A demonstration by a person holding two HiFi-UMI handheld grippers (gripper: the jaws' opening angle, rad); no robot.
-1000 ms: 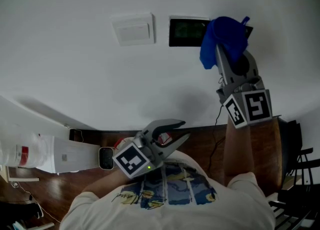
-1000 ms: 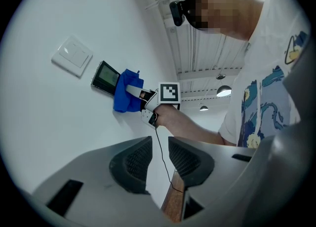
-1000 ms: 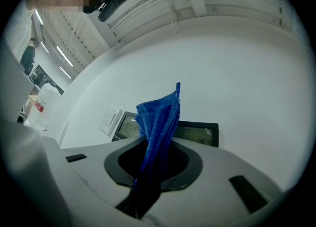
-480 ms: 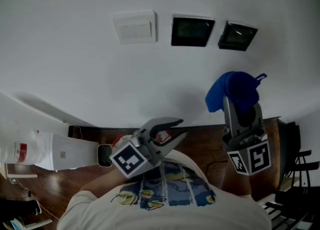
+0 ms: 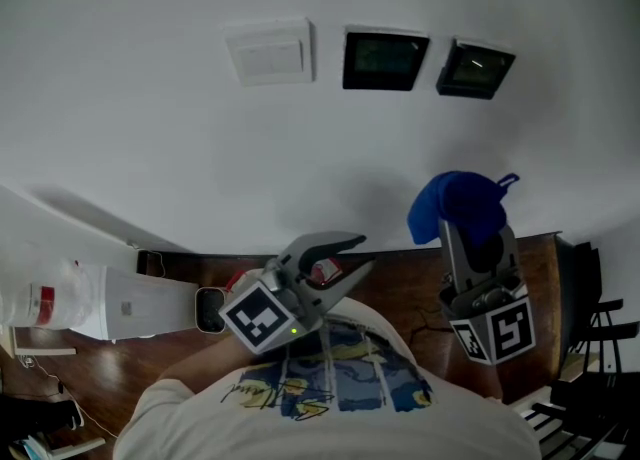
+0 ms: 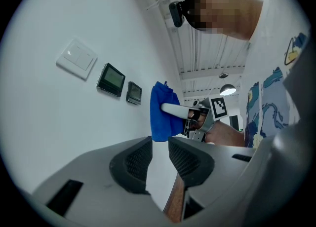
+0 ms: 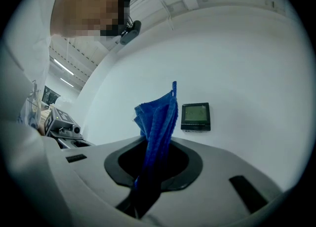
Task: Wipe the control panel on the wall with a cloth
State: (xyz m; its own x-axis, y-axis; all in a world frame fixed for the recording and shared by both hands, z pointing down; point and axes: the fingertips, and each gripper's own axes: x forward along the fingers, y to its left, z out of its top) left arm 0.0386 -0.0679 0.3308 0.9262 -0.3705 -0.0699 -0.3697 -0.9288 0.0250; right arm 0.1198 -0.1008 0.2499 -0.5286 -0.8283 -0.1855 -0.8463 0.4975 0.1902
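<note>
Cloth (image 5: 458, 204), blue and bunched, stands up out of the right gripper (image 5: 468, 223), whose jaws are clamped on its lower folds. It hangs well below the two dark control panels (image 5: 385, 60) (image 5: 475, 70) and touches neither. The panels sit side by side on the white wall (image 5: 150, 138), just right of a pale switch (image 5: 270, 51).

No wiping is happening at this moment. Nothing on the panels shows whether they have been wiped, so I would count the job as either over or not begun.

The left gripper (image 5: 360, 253) is held low near the person's chest, its jaws slightly parted with nothing between them.

Both screens are dim and unreadable. The right gripper view catches only one panel (image 7: 196, 116) beside the cloth (image 7: 158, 122); which one, I cannot tell. Its jaw tips are buried in the fabric.
</note>
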